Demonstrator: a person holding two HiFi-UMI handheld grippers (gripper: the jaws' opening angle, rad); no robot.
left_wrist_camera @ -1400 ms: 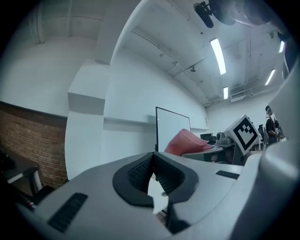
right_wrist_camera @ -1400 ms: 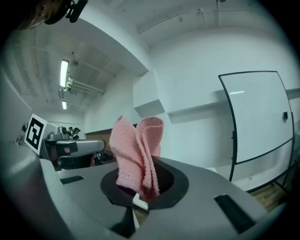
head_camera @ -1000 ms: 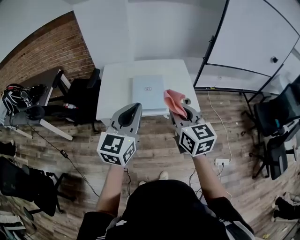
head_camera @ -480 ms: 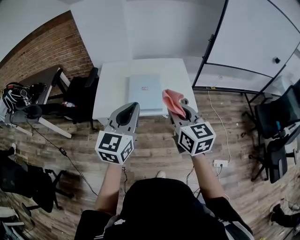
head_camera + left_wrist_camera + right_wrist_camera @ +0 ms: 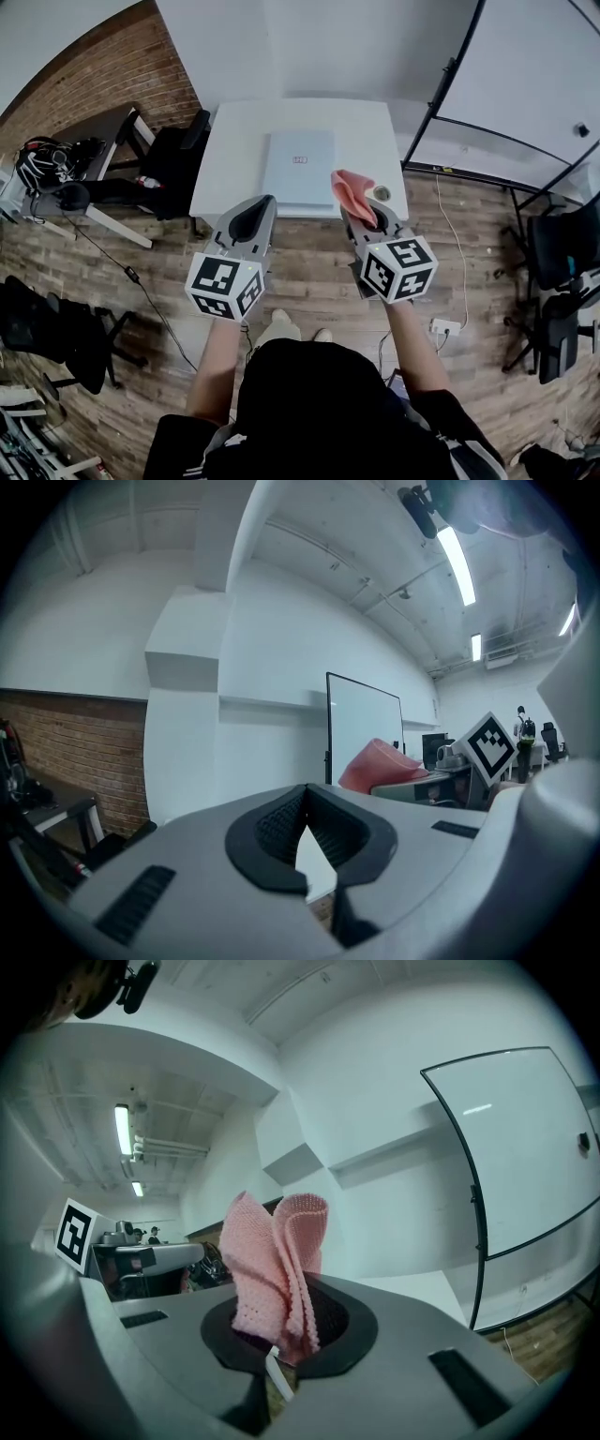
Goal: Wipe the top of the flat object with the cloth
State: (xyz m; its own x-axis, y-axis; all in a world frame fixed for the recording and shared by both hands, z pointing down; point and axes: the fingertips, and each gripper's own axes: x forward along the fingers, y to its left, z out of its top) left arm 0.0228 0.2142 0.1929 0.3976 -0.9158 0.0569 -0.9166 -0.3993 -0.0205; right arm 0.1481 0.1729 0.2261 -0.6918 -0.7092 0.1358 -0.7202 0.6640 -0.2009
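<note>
So my right gripper [image 5: 364,216] is clamped on the pink knitted cloth [image 5: 352,190], and my left gripper [image 5: 260,208] is closed on nothing. The flat pale-blue rectangular slab [image 5: 300,167] lies on the white table [image 5: 367,127] just ahead, left of the cloth.

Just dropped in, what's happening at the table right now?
A person stands before a white table, a gripper in each hand. The right gripper is shut on a pink cloth, which stands up from its jaws. The left gripper is shut and empty. The flat pale object lies on the table ahead of both, and the cloth is not on it yet: wiping hasn't begun.
</note>
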